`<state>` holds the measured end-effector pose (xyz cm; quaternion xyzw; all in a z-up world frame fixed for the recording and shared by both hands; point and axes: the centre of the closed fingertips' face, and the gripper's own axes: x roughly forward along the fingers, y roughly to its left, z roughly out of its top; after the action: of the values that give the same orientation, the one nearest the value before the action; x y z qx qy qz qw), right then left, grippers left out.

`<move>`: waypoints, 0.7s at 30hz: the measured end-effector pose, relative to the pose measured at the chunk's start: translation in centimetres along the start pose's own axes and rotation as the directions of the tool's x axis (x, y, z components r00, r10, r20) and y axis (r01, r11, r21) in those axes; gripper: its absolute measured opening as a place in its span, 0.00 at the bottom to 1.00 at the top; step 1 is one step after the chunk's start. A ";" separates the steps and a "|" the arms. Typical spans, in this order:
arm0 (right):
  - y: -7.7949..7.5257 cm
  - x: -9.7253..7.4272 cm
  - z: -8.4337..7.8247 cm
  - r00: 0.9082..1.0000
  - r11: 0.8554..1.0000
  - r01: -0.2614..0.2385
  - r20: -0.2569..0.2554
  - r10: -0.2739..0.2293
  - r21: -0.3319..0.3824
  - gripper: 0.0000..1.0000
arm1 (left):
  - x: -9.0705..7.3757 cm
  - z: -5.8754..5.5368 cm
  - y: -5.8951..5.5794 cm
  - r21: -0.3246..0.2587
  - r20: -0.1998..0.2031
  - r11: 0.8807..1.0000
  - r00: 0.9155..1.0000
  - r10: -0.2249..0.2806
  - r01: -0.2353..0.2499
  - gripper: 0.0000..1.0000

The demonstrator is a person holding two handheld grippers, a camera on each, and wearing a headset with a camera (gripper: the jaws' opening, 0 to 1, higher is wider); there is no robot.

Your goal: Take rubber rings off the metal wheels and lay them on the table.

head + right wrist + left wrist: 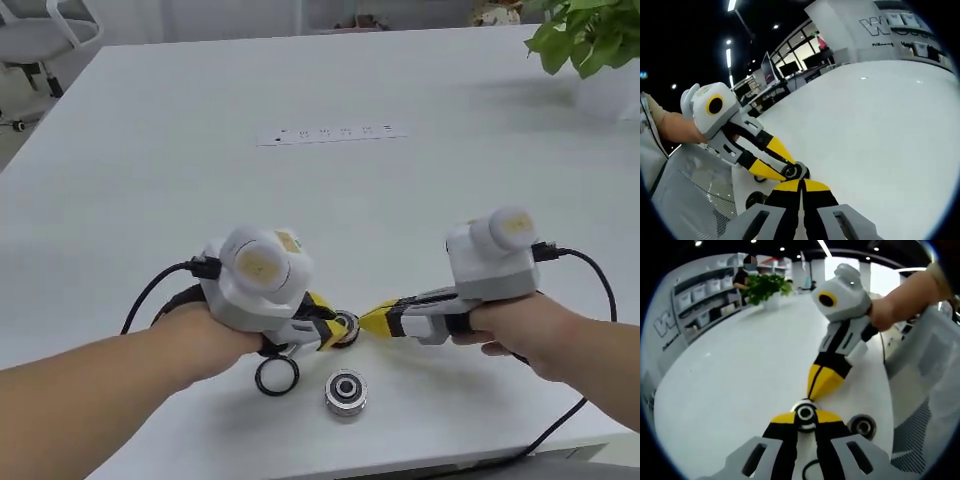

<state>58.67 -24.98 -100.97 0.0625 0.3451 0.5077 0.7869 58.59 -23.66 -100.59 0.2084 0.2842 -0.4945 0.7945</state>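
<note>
My left gripper is clamped on a small silver metal wheel. My right gripper, jaws together, touches its rim. A skewed pull could twist this wheel free onto the black rubber ring lying near it.

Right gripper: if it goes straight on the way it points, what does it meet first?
The small metal wheel with its black rubber ring, clamped in the left gripper; the right gripper seems almost on it.

Loose wheel: shiny bare metal. Ring left of it: matt blk rubber. Counter: smooth white, slight sheen.
</note>
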 end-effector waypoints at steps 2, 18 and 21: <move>0.0 0.0 0.1 1.000 1.000 -0.002 0.007 0.002 0.010 0.00 | 0.0 0.0 0.0 0.001 -0.003 1.000 1.000 0.004 -0.004 0.13; 1.4 0.4 0.4 1.000 0.999 -0.026 0.004 0.026 0.027 0.00 | 0.1 -0.1 0.0 -0.009 -0.020 1.000 1.000 0.019 -0.019 0.13; 2.0 0.7 0.7 0.999 0.998 -0.054 0.011 0.054 0.021 0.00 | 0.1 -0.1 -0.1 -0.009 -0.021 1.000 1.000 0.020 -0.020 0.13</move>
<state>57.70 -23.30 -99.88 0.0827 0.3447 0.5247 0.7740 58.51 -23.68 -100.71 0.2129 0.2926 -0.4831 0.7973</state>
